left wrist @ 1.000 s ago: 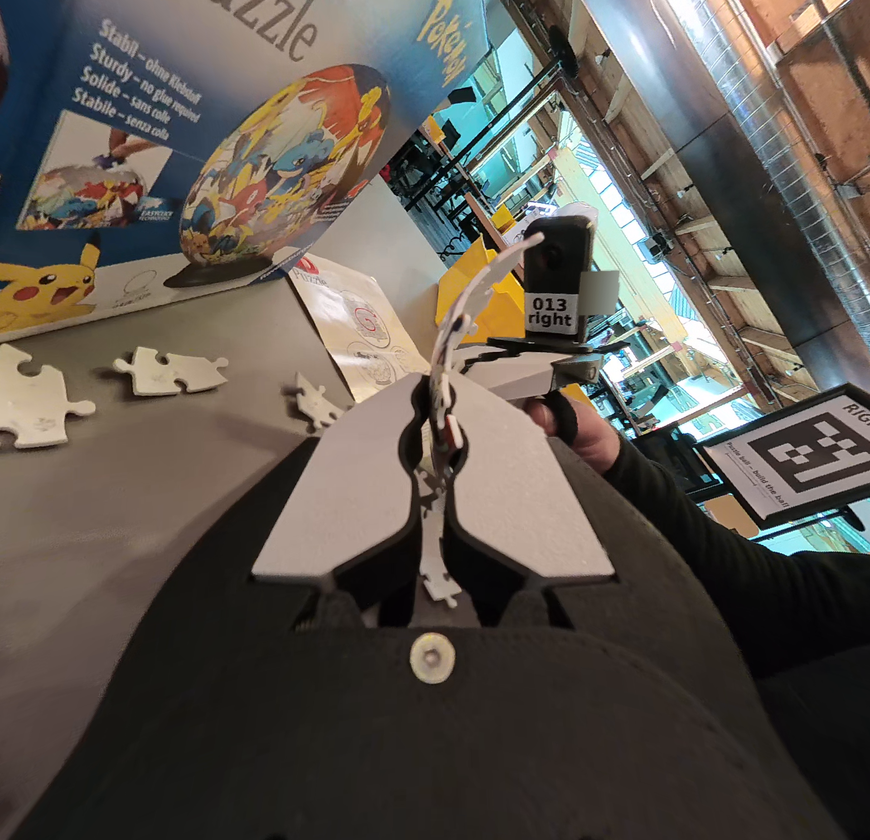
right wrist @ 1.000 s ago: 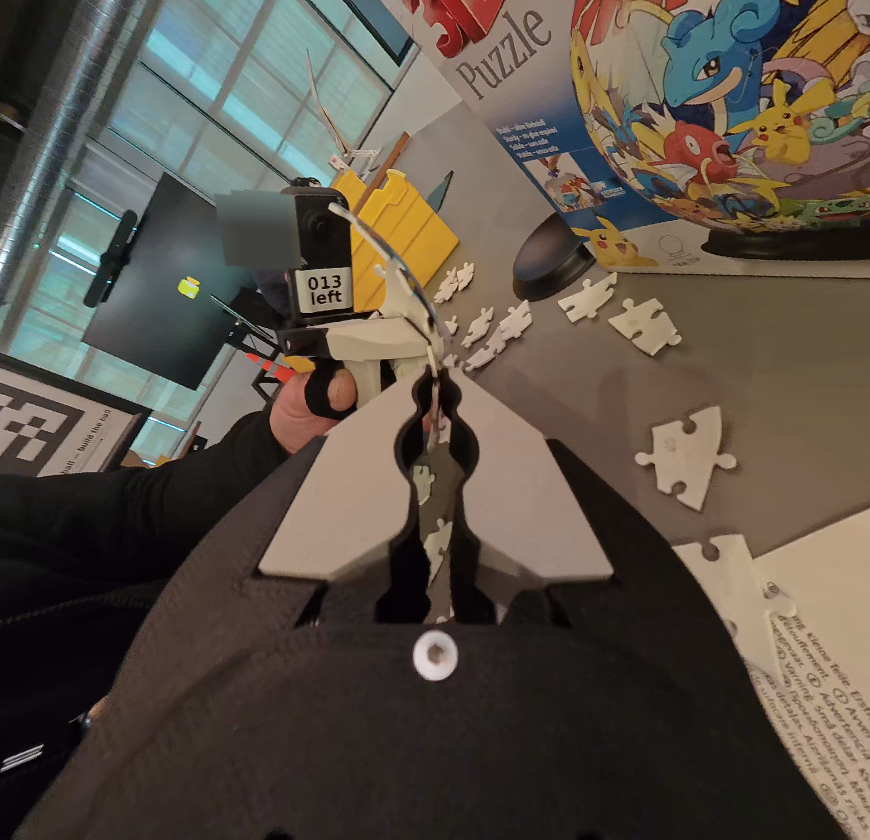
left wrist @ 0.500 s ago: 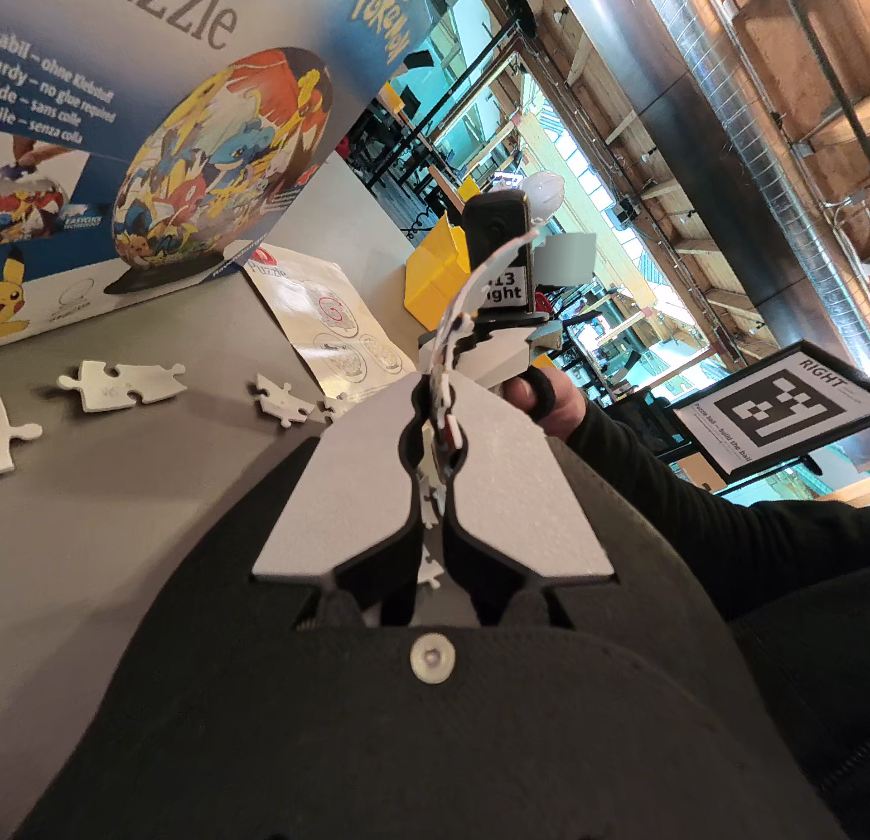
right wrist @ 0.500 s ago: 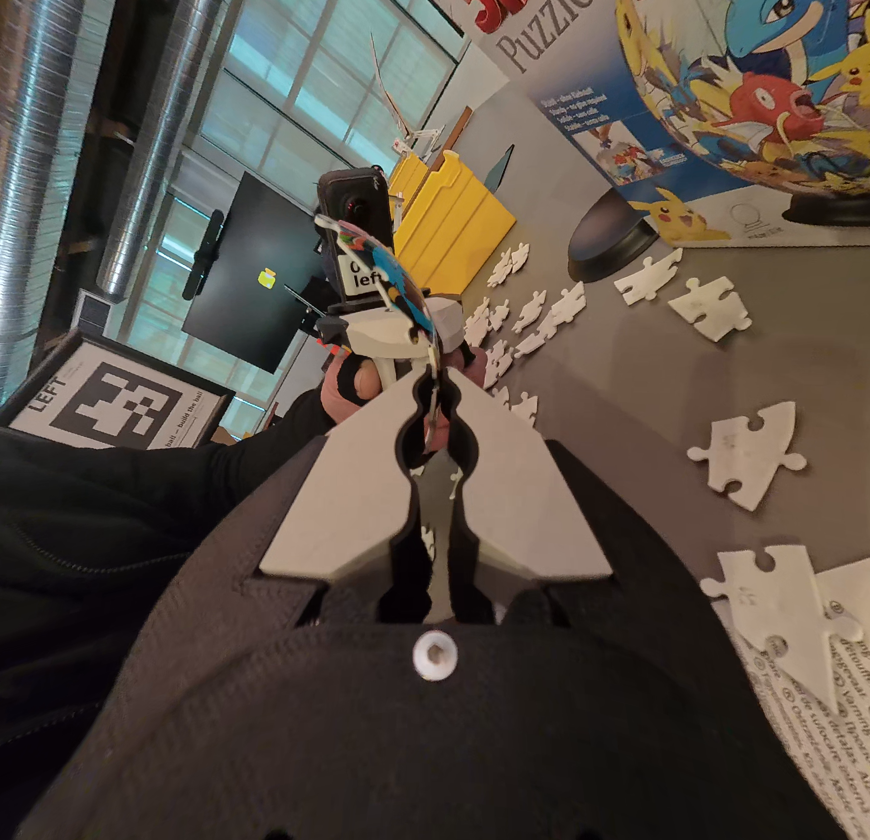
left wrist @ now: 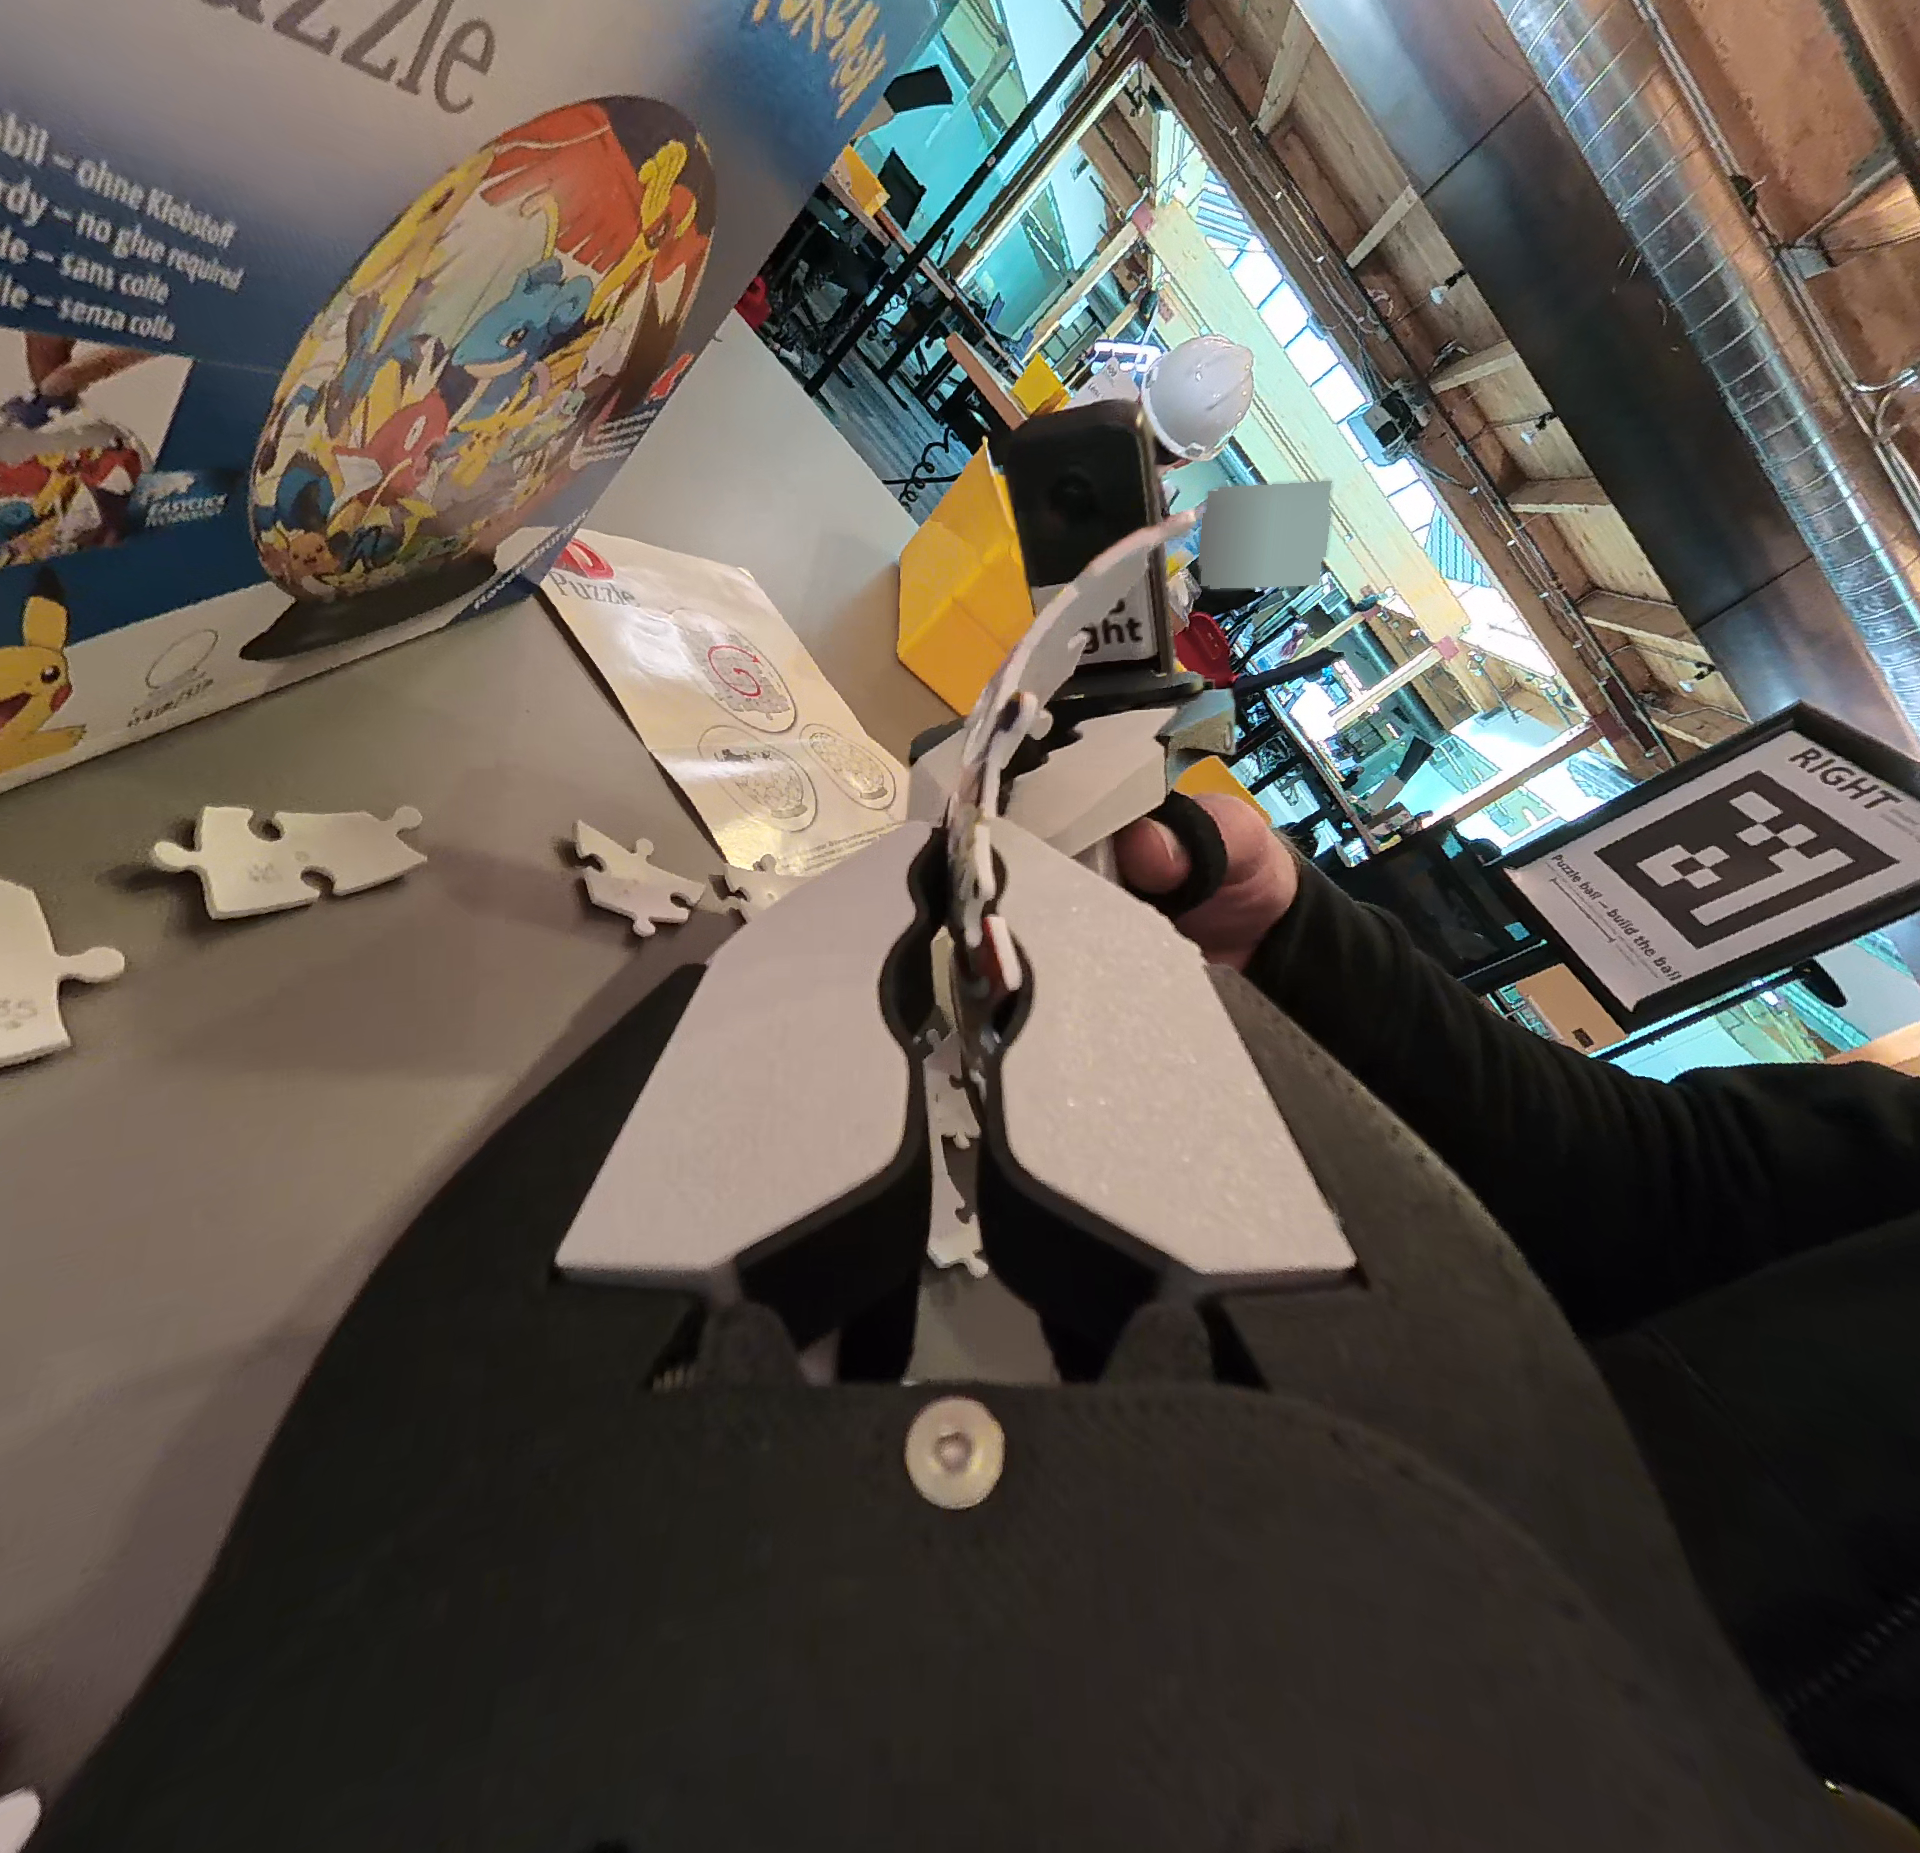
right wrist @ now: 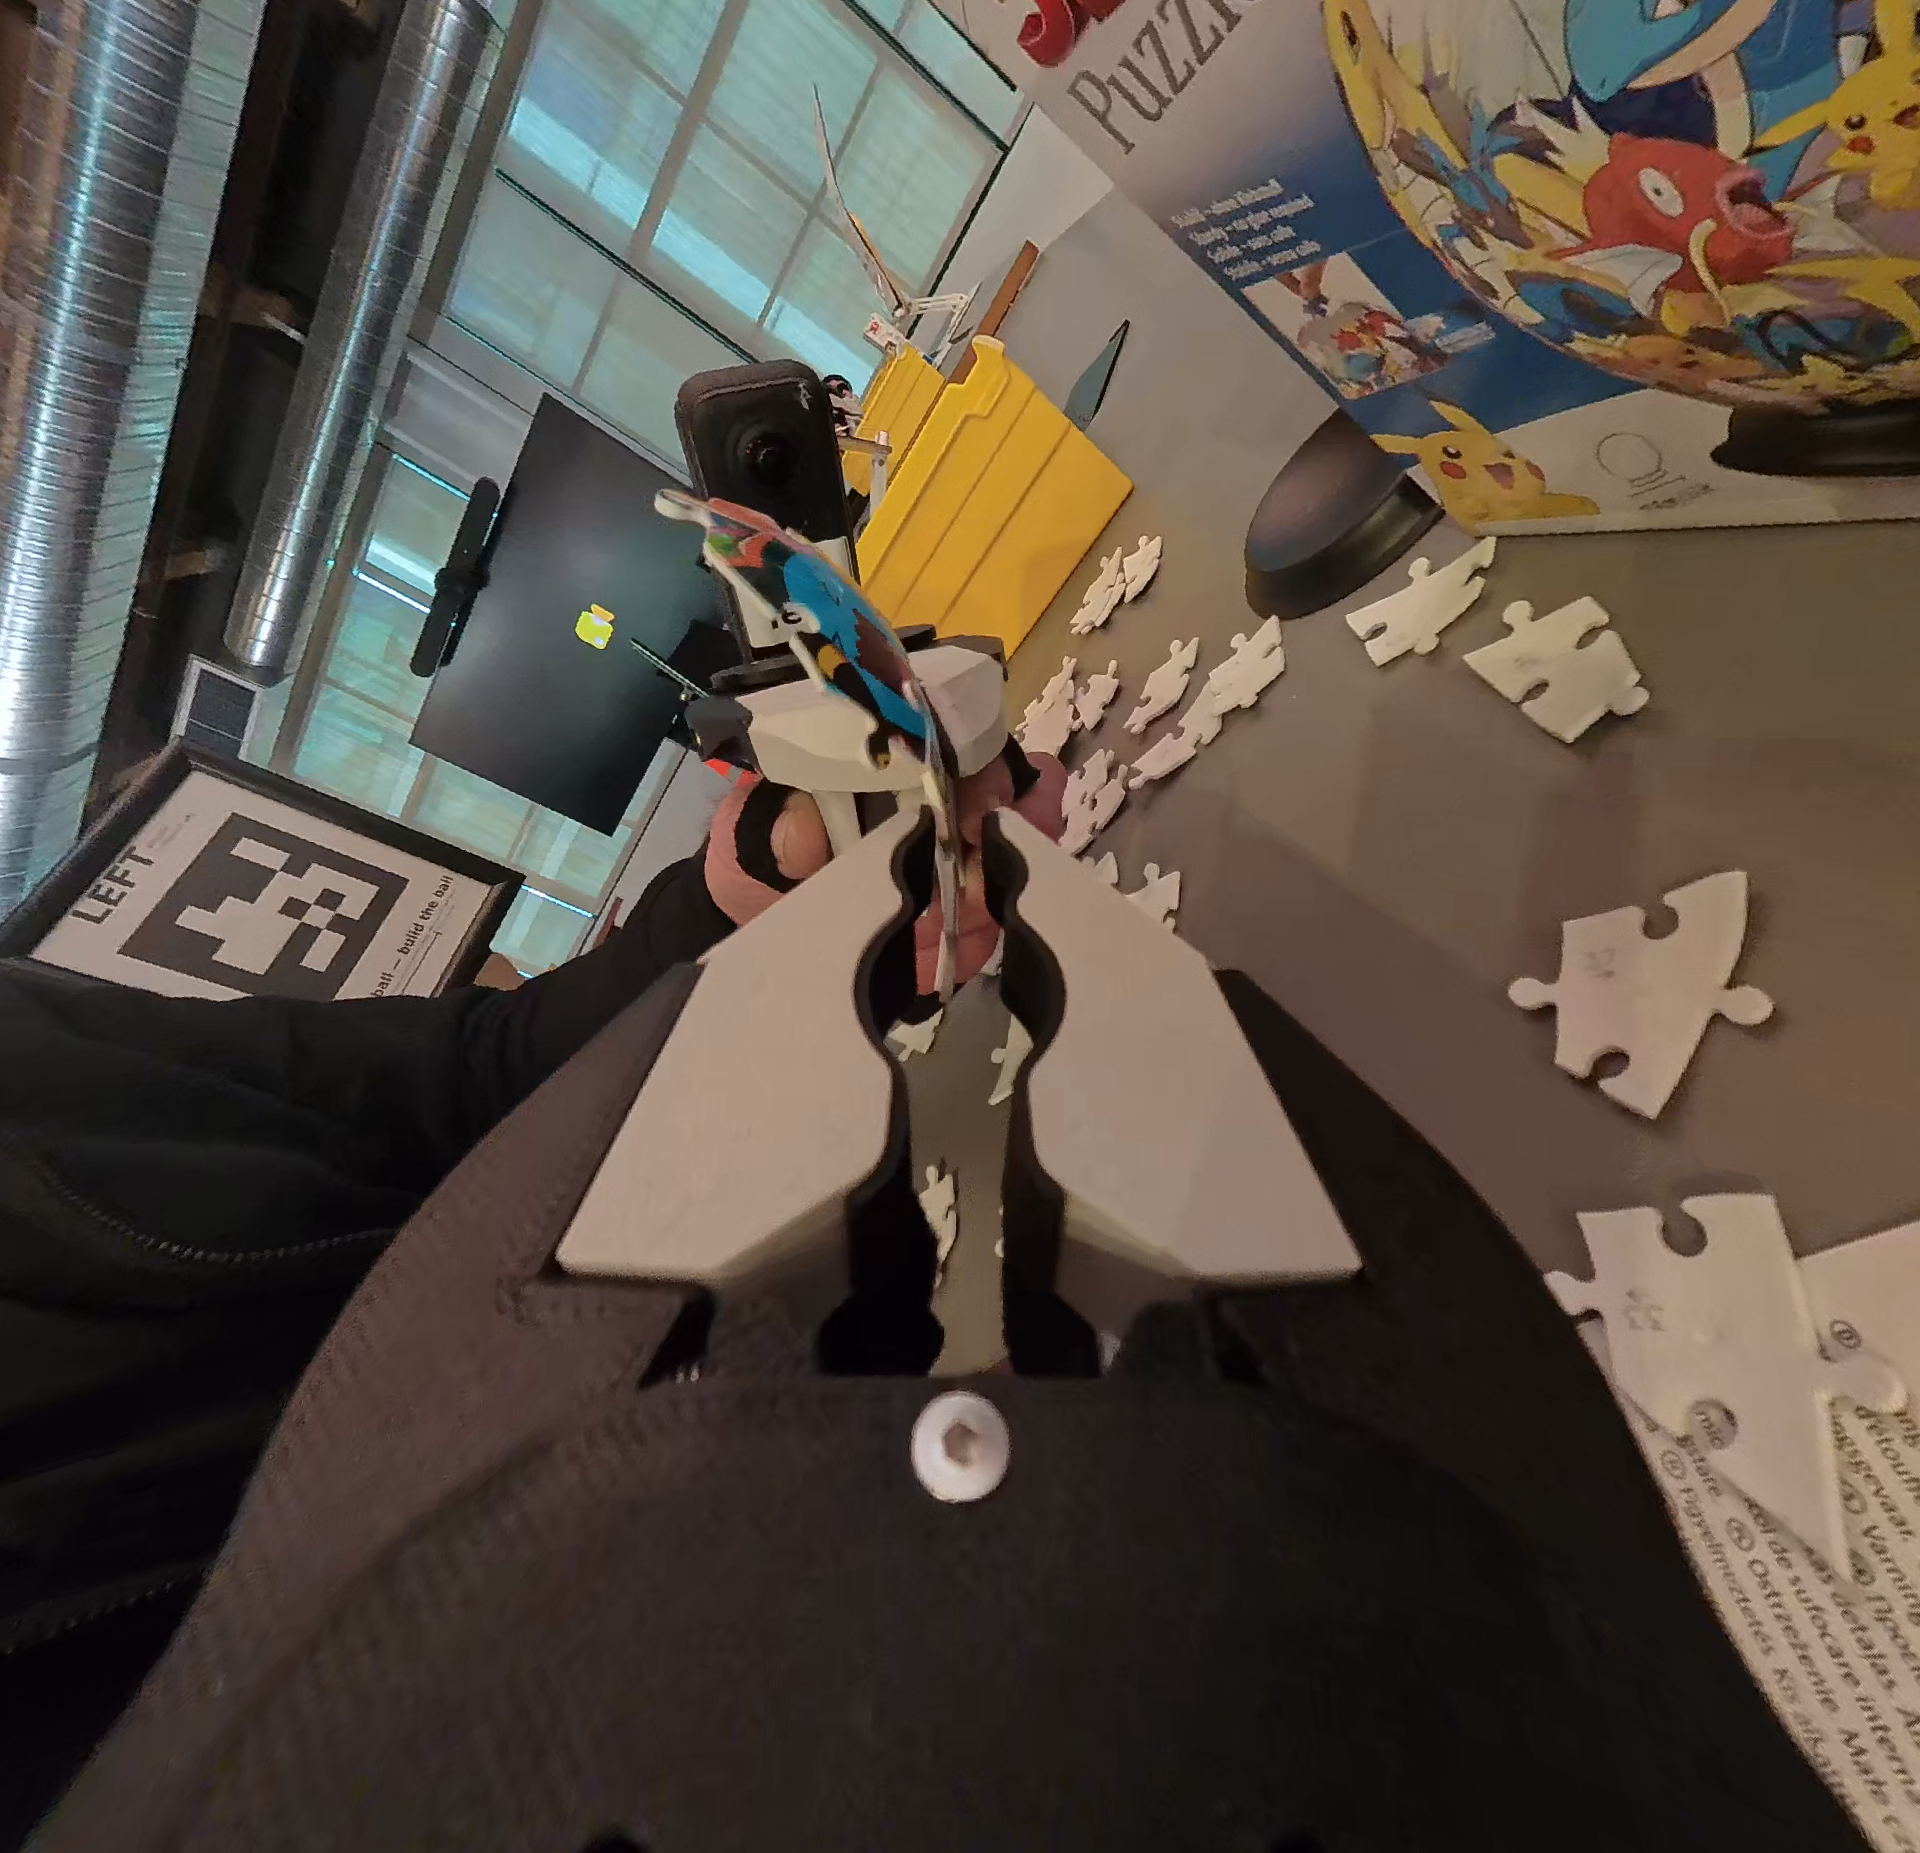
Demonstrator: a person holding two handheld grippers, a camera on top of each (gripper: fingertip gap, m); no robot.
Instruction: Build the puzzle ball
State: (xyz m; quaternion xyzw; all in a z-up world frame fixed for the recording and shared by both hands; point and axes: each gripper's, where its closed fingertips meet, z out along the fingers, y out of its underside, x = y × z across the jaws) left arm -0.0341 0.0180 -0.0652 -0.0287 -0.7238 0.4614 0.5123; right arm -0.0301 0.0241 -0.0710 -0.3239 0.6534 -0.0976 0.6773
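A curved strip of joined puzzle pieces is held in the air above the grey table (left wrist: 312, 1076). My left gripper (left wrist: 966, 930) is shut on its lower end; the strip (left wrist: 1049, 640) shows its white back and arcs up in front of the right gripper (left wrist: 1081, 775). My right gripper (right wrist: 951, 868) is shut on the same strip (right wrist: 831, 629), whose colourful face shows here, in front of the left gripper (right wrist: 862, 733). The two grippers face each other, tips close together. Loose white pieces (left wrist: 291, 863) (right wrist: 1631, 993) lie face down on the table (right wrist: 1455, 816).
The puzzle box (left wrist: 312, 245) (right wrist: 1558, 193) stands upright at the back. A black ball stand (right wrist: 1330, 525) sits before it, with several small pieces (right wrist: 1143, 702) nearby. An instruction sheet (left wrist: 748, 691) (right wrist: 1870, 1440) lies flat. A yellow bin (right wrist: 987, 494) stands beyond. Less than 4 cm separates the two grippers' tips.
Both grippers have turned together with the strip still held. In the right wrist view the strip's colourful face has come into sight. The loose pieces on the table have not moved.
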